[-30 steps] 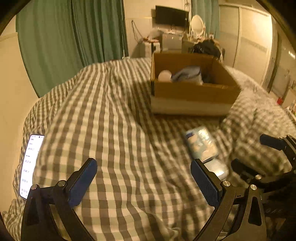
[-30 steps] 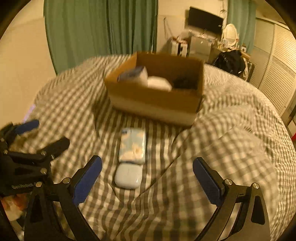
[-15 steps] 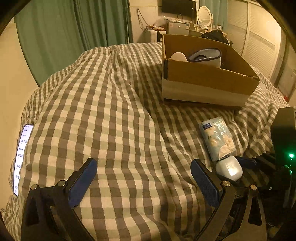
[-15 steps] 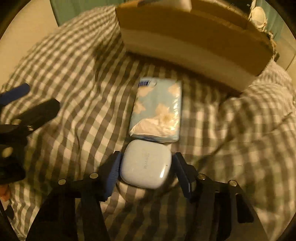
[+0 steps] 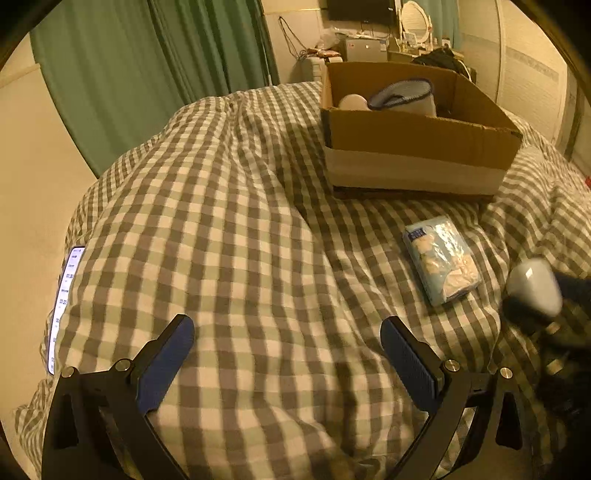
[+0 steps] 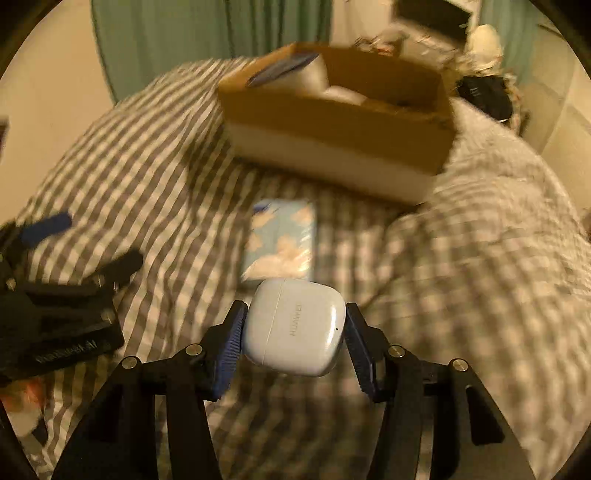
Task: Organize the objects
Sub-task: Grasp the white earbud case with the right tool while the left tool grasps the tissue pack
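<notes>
My right gripper is shut on a white earbud case and holds it above the checked bedspread; the case also shows at the right edge of the left wrist view. A light blue tissue pack lies on the bed just beyond it, also seen in the left wrist view. A cardboard box with a white round item and a blue-rimmed pouch inside stands farther back, also in the right wrist view. My left gripper is open and empty over the bedspread.
A lit phone lies at the bed's left edge. Green curtains hang behind the bed. A desk with a monitor and mirror stands at the back. The duvet bulges at the right.
My right gripper closed on the earbud case and lifted it off the bed, away from the tissue pack. The left gripper stayed open and barely moved.
</notes>
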The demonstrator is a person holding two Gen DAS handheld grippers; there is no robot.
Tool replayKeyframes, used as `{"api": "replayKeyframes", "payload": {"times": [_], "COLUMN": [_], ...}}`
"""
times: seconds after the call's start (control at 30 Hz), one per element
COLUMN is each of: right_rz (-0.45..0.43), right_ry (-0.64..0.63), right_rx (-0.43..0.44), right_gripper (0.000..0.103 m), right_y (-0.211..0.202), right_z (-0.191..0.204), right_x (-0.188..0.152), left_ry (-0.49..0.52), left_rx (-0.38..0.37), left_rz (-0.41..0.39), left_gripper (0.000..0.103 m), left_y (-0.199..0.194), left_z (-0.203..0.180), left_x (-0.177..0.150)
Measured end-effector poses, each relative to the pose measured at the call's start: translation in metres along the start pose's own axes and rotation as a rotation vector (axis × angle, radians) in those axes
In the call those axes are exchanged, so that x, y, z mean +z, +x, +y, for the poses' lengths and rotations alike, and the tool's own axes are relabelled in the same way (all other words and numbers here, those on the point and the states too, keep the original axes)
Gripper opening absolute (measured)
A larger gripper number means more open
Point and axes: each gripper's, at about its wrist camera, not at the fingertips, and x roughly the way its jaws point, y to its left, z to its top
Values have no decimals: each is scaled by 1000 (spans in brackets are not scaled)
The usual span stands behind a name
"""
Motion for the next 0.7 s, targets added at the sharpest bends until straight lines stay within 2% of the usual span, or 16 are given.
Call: {"api": "replayKeyframes", "payload": {"times": [0.13,0.33,0.5,0.7], "right_rz": [-45,-80,-91,-79], "right_ry": [38,30,19,86], "right_rx": [-23,-56,-81,-51], "right_gripper": [52,52,52,52], "right_y": [-21,-25,-29,-18], "right_z": [-17,-31,-42,-61], "right_x": [4,17,21,24], "left_ry": [-4,8,-21,-1], "left_rx": [-71,-114,-177,-257], "left_rz": [17,39,47,69], "left_gripper": [103,103,103,103], "left_y": [1,14,28,51], "left_z": [-19,-55,-72,-92], "left_x": [5,19,33,43]}}
